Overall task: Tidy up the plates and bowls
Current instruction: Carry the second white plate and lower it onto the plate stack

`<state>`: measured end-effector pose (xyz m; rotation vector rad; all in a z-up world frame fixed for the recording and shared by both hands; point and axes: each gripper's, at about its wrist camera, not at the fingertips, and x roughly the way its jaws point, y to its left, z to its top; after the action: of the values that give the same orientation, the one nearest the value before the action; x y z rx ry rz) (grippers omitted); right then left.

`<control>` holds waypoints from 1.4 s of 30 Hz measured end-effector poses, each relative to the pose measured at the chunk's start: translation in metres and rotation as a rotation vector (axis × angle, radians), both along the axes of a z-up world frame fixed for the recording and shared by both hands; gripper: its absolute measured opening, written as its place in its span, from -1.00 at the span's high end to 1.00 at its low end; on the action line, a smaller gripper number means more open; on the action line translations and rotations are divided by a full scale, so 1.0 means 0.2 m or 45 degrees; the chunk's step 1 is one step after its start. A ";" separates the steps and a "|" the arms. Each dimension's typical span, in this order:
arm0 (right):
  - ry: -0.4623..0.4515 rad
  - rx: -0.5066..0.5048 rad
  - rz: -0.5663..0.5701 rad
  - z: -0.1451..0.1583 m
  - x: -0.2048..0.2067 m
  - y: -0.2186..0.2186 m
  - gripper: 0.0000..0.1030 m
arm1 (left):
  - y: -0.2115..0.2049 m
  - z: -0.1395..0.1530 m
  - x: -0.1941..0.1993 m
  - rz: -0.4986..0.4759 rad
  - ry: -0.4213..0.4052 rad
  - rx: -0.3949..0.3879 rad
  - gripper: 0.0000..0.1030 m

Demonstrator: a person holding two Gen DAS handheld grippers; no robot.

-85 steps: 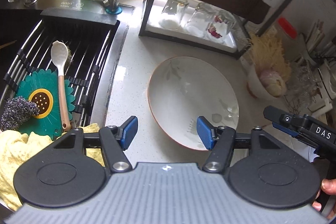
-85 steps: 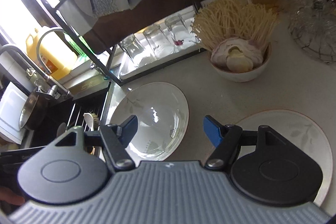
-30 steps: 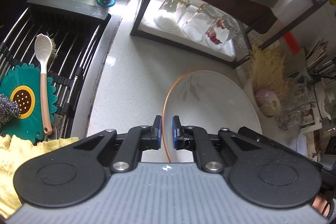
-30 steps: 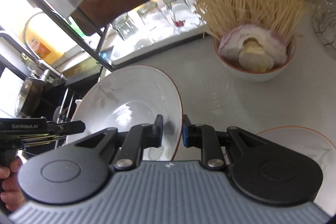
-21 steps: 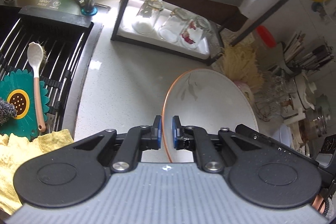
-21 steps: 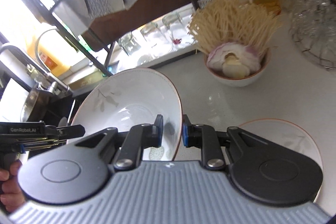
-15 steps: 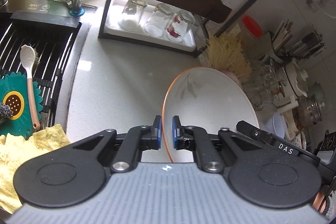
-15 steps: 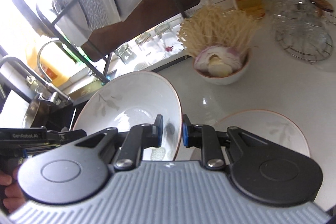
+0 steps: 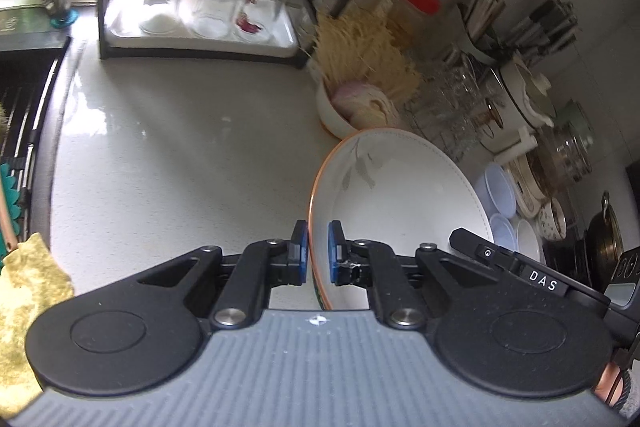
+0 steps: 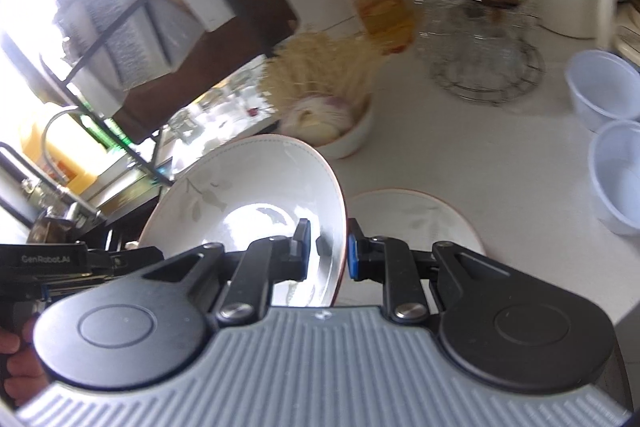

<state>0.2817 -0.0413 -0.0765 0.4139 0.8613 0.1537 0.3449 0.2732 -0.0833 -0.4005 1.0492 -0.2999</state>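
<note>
I hold the deep plate (image 9: 400,195) off the worktop (image 9: 180,155), my left gripper (image 9: 318,257) and right gripper (image 10: 327,247) each pinching opposite sides of its rim. I judge this the carry step; next I must lower it level onto the flat plate (image 10: 416,223). The bowl (image 10: 352,139) beyond holds noodles and onion.

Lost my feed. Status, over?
Left gripper, right gripper both clamped on deep plate rim, plate airborne. Flat plate below. Path clear.
</note>
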 end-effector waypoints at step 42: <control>0.116 -0.229 -0.268 -0.34 -0.05 -0.17 0.52 | -0.50 -0.42 0.27 -0.433 0.193 0.243 0.74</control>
<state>0.2709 -0.0749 -0.1446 0.3420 0.9069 -0.1368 0.3983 0.1722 -0.1673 -0.0709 1.2842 -0.4729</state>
